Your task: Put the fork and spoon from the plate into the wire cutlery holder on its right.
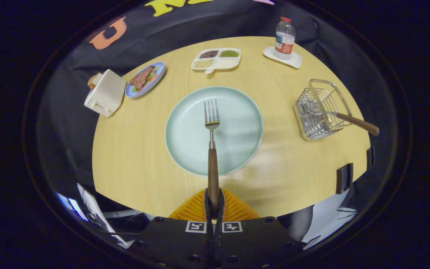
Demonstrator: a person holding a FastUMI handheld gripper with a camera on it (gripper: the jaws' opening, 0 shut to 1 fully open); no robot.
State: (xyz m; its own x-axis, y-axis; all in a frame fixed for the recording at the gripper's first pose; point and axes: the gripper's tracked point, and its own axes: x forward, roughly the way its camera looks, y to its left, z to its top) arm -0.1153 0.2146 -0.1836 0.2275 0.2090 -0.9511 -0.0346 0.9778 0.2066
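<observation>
My gripper (213,203) is shut on the fork (212,149), both orange fingers (192,210) pressing on the end of its brown wooden handle. The fork points straight ahead, its metal tines over the middle of the pale green plate (237,112); it looks lifted above the plate. To the plate's right stands the wire cutlery holder (319,110). The spoon (349,120) lies in the holder, its bowl inside the wires and its wooden handle sticking out over the rim to the right.
On the round wooden table (133,149) beyond the plate: a white toaster (105,93), a blue plate with food (145,79), a divided white dish of beans (217,58), and a water bottle (284,39) on a white coaster. Dark clamps (344,177) sit at the table's right edge.
</observation>
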